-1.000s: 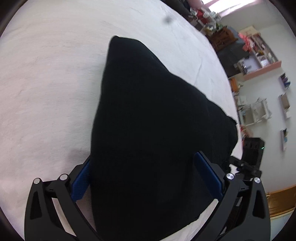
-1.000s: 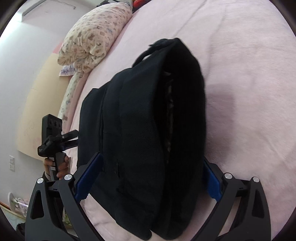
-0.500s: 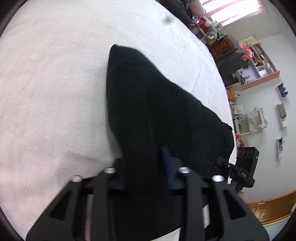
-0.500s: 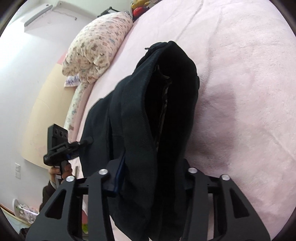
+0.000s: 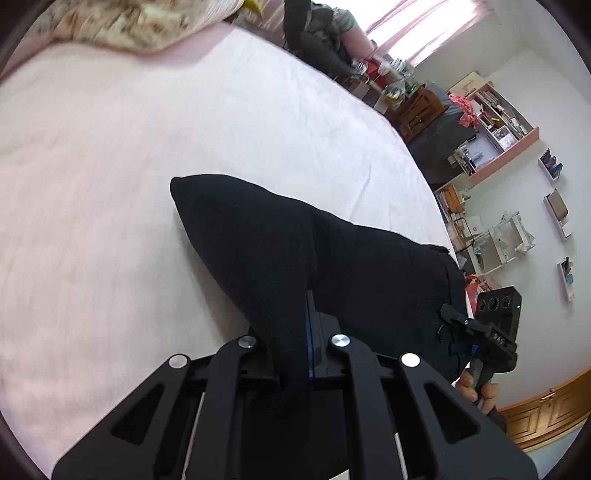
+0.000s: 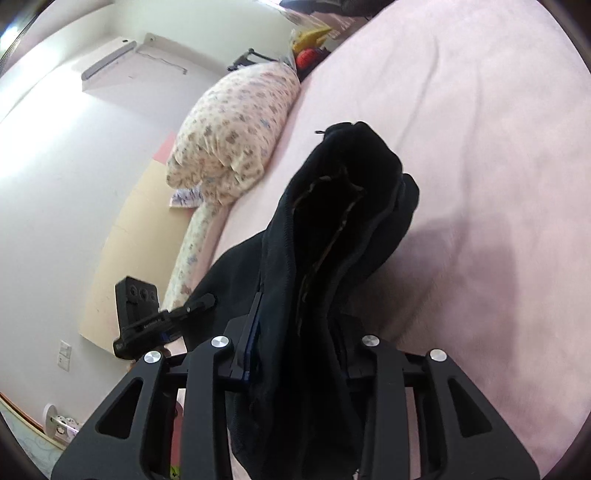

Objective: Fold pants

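Observation:
The black pants are folded in a bundle over a pink bed. My left gripper is shut on one end of the bundle and lifts it off the sheet. My right gripper is shut on the other end, the waistband side, and also lifts it. The far edge of the pants still rests on the bed. Each view shows the other gripper at the side: the right one in the left wrist view, the left one in the right wrist view.
A floral pillow lies at the head of the bed; it also shows in the left wrist view. Shelves and furniture stand past the bed's far side. A wall runs along the other side.
Both grippers went from open around the pants to shut on them. Both ends of the bundle have since risen off the bed.

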`<state>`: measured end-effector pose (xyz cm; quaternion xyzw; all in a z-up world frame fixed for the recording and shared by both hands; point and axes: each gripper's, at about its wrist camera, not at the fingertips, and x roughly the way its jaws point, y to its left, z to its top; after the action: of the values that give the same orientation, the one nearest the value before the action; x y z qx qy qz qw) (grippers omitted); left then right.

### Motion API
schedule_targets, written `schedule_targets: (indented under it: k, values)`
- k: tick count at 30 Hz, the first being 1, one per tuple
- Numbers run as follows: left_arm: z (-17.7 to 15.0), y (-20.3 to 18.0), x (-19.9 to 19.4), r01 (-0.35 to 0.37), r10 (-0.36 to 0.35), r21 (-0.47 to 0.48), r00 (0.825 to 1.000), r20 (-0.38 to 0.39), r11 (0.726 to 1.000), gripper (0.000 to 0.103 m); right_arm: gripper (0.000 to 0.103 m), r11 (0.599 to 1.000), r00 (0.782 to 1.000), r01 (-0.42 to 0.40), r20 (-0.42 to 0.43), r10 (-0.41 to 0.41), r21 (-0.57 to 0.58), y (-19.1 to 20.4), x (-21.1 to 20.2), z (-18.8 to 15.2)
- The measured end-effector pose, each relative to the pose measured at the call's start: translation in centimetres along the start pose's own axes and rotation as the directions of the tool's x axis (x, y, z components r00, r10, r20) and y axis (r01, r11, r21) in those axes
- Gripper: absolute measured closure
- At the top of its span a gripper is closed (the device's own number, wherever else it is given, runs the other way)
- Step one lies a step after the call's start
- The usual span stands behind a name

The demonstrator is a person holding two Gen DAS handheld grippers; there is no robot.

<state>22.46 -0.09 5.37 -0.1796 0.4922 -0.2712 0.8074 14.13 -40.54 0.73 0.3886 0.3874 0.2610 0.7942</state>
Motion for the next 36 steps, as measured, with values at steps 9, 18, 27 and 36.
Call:
schedule_targets:
  k: [9, 18, 27, 36]
  values:
    - [4.3, -1.5, 3.3, -0.043, 0.041, 0.017, 0.995, 0.092, 0.999, 0.095, 0.07, 1.0, 0.993, 0.008, 0.117, -0.007, -0.012, -1.0, 0.5, 6.0]
    - [2.7, 1.9, 7.4, -0.199, 0.2, -0.02, 0.976, 0.081, 0.98, 0.037, 0.035, 0.954, 0.952, 0.3, 0.048, -0.301, 0.016, -5.5, 3.7, 5.1]
    - [0.2, -1.0, -1.4, -0.327, 0.293, 0.013, 0.862, 0.413, 0.945, 0.006, 0.028, 0.804, 0.821, 0.532, 0.393, -0.414, -0.265, 3.1, -1.2, 1.1]
    - [-5.5, -8.2, 5.0, -0.336, 0.25, 0.265, 0.917, 0.31, 0.904, 0.002, 0.028, 0.599, 0.791, 0.611, 0.382, -0.477, -0.517, 8.7, 6.6, -3.9]
